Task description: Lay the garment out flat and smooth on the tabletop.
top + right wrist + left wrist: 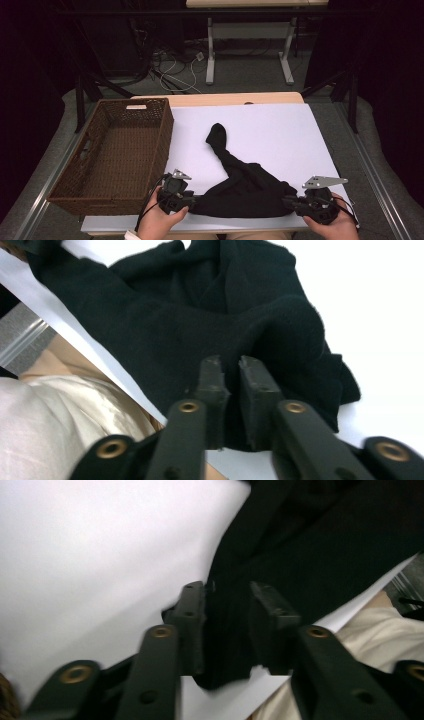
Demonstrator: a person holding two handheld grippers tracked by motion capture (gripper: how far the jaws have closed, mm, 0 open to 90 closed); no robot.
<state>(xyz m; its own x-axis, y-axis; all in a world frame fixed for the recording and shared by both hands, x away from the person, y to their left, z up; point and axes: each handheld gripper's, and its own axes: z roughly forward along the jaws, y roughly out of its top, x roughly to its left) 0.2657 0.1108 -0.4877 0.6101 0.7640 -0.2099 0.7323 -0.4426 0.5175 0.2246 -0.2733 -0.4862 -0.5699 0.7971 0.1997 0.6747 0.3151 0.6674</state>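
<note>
Black garment (243, 187) heaped on white table sheet (280, 135) at near edge, one narrow end trailing toward far centre. Left gripper (192, 201) at garment's left end: cloth between jaws, yet a gap visible beside one pad (272, 605) in left gripper view; grip loosened, not pressing. Right gripper (290, 202) at garment's right end: jaws close together with a fold of cloth between, slight gap, grip likewise easing. Brown wicker basket (162, 140) at left of sheet, well apart from garment, nothing inside.
</note>
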